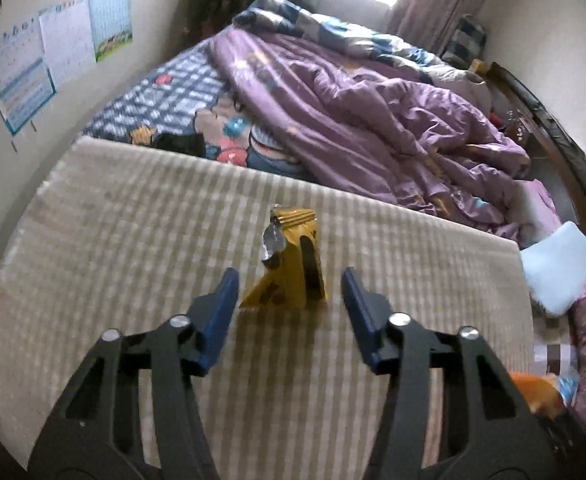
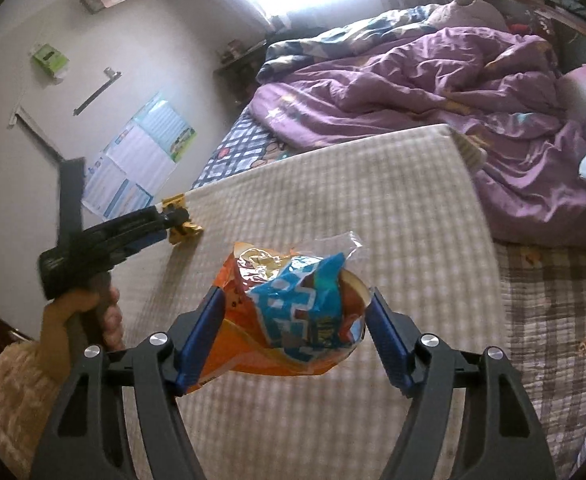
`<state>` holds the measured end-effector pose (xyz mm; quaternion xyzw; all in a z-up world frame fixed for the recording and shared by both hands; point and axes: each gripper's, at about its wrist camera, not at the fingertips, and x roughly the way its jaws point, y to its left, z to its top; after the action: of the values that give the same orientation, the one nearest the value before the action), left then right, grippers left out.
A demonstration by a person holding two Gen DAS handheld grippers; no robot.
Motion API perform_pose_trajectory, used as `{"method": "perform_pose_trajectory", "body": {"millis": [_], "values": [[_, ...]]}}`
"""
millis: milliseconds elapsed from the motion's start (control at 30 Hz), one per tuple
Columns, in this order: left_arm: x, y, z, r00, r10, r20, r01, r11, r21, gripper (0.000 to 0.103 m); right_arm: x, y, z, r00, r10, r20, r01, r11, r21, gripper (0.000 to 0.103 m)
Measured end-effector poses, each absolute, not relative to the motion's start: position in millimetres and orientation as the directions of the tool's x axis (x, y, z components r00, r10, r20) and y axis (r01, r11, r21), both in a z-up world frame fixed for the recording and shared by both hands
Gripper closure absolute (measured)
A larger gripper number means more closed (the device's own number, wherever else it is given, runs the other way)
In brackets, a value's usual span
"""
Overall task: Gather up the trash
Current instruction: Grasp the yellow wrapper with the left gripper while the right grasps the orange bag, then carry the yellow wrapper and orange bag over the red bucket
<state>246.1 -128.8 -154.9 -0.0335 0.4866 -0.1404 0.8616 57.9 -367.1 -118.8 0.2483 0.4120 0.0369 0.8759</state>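
Note:
A crumpled yellow wrapper with a bit of silver foil lies on the beige checked blanket. My left gripper is low over it, open, one blue pad on each side and neither pressing. In the right wrist view that left gripper is at the left, held by a person's hand, with the yellow wrapper at its tips. My right gripper is shut on an orange and blue snack bag, held above the blanket. The bag's orange edge shows at the lower right of the left wrist view.
A rumpled purple duvet covers the bed beyond the blanket. A light blue pillow and pink bedding lie at the right. Posters hang on the left wall. A patterned brown quilt lies right of the blanket.

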Motion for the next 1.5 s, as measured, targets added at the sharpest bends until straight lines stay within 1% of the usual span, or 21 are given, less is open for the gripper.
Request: {"method": "perform_pose_trajectory", "body": {"millis": [33,133,233,500,667,800,1067,1100,1167,1200,1333,1400,1433,1467,1500], "values": [[248.8,-131.3,-159.2,0.472,-0.275,-0.838,0.219,0.957,-0.191,0.066,56.7,-369.4,-119.0,0.659,0.267,-0.703,0.145,0.873,0.467,0.034],[246.5,-136.4,-156.3,0.476,-0.268,-0.837,0.244,0.955,-0.167,0.074,55.6,-368.9,-117.0,0.663,0.261,-0.702,0.145,0.875,0.462,0.034],[232.8,-133.8,-140.2,0.504,-0.285,-0.815,0.252,0.951,-0.177,0.078,56.6,-364.3,-111.2,0.677,0.266,-0.687,0.127,0.877,0.464,0.034],[150.0,-103.7,-74.7,0.634,-0.322,-0.703,0.288,0.942,-0.172,0.078,56.1,-341.5,-96.2,0.693,0.286,-0.662,0.081,0.881,0.466,0.034],[105.1,-76.8,-53.0,0.665,-0.321,-0.674,0.282,0.944,-0.171,0.078,50.2,-320.5,-79.8,0.708,0.293,-0.642,0.05,0.886,0.46,0.034],[85.8,-51.8,-47.3,0.671,-0.319,-0.67,0.247,0.947,-0.203,0.078,47.1,-302.0,-66.5,0.716,0.308,-0.626,0.016,0.89,0.456,0.034],[65.4,-11.6,-51.6,0.687,-0.27,-0.674,0.177,0.963,-0.205,0.078,47.8,-250.3,-46.4,0.717,0.354,-0.6,-0.082,0.898,0.432,0.035],[63.2,-5.1,-51.9,0.69,-0.265,-0.674,0.168,0.964,-0.206,0.078,47.8,-242.7,-44.3,0.717,0.36,-0.597,-0.094,0.899,0.428,0.036],[61.7,8.5,-52.4,0.695,-0.254,-0.673,0.148,0.966,-0.212,0.078,49.3,-228.4,-41.3,0.713,0.369,-0.596,-0.12,0.902,0.415,0.045],[61.0,13.8,-52.5,0.697,-0.249,-0.672,0.14,0.967,-0.213,0.078,51.4,-218.3,-41.0,0.706,0.372,-0.603,-0.135,0.906,0.402,0.046],[57.9,44.9,-52.6,0.704,-0.231,-0.672,0.106,0.969,-0.222,0.078,56.8,-202.3,-44.8,0.684,0.365,-0.632,-0.16,0.92,0.358,0.047],[56.7,58.8,-52.3,0.703,-0.228,-0.674,0.1,0.969,-0.224,0.078,60.5,-201.4,-47.9,0.683,0.309,-0.662,-0.146,0.946,0.29,0.036],[57.1,65.8,-52.1,0.704,-0.226,-0.673,0.096,0.97,-0.225,0.078,63.5,-203.0,-51.9,0.68,0.267,-0.682,-0.124,0.96,0.252,0.021],[57.4,72.6,-51.7,0.705,-0.224,-0.673,0.092,0.97,-0.226,0.078,66.5,-205.3,-56.8,0.672,0.235,-0.703,-0.1,0.968,0.229,0.018],[58.9,80.3,-52.0,0.706,-0.222,-0.673,0.086,0.969,-0.23,0.078,69.0,-208.9,-61.9,0.665,0.197,-0.721,-0.063,0.976,0.209,0.018]]}}
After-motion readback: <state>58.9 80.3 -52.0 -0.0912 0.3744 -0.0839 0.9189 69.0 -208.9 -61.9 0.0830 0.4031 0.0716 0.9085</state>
